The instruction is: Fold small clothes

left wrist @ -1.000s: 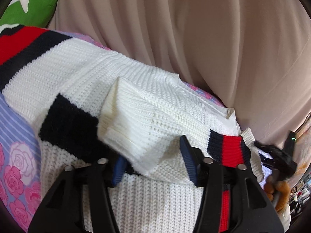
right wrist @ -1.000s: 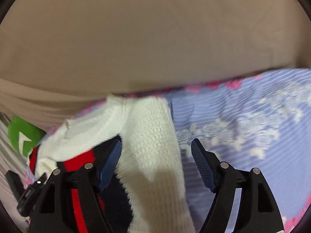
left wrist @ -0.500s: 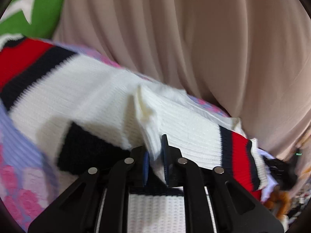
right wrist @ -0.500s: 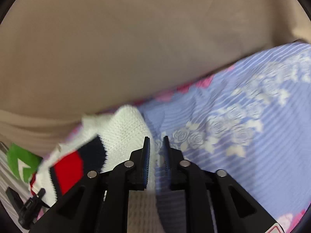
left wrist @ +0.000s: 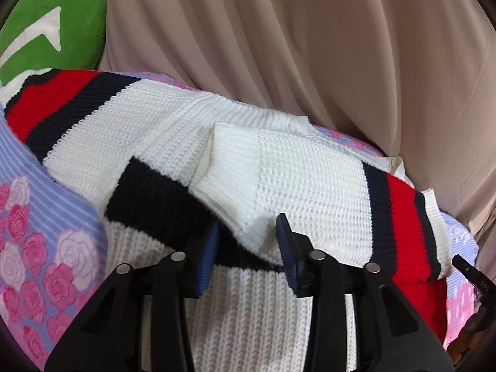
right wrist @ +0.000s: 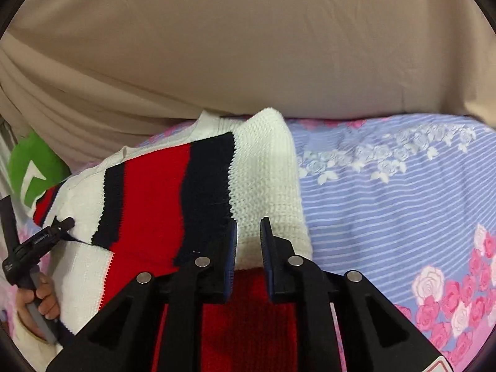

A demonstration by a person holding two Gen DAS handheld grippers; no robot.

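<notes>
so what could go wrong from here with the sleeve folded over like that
1. The folded sleeve only rests on the sweater. The left hand-held gripper stands open around its lower corner, so a careless pull back might snag the knit and undo the fold.
2. The right hand-held gripper has a narrow gap at the white edge; whether it grips is unclear. Lifting could drag that layer askew.

A home bedroom: a rose-printed striped bedsheet (right wrist: 387, 192), beige curtain (left wrist: 310, 46) and green pillow (left wrist: 55, 24).
</notes>
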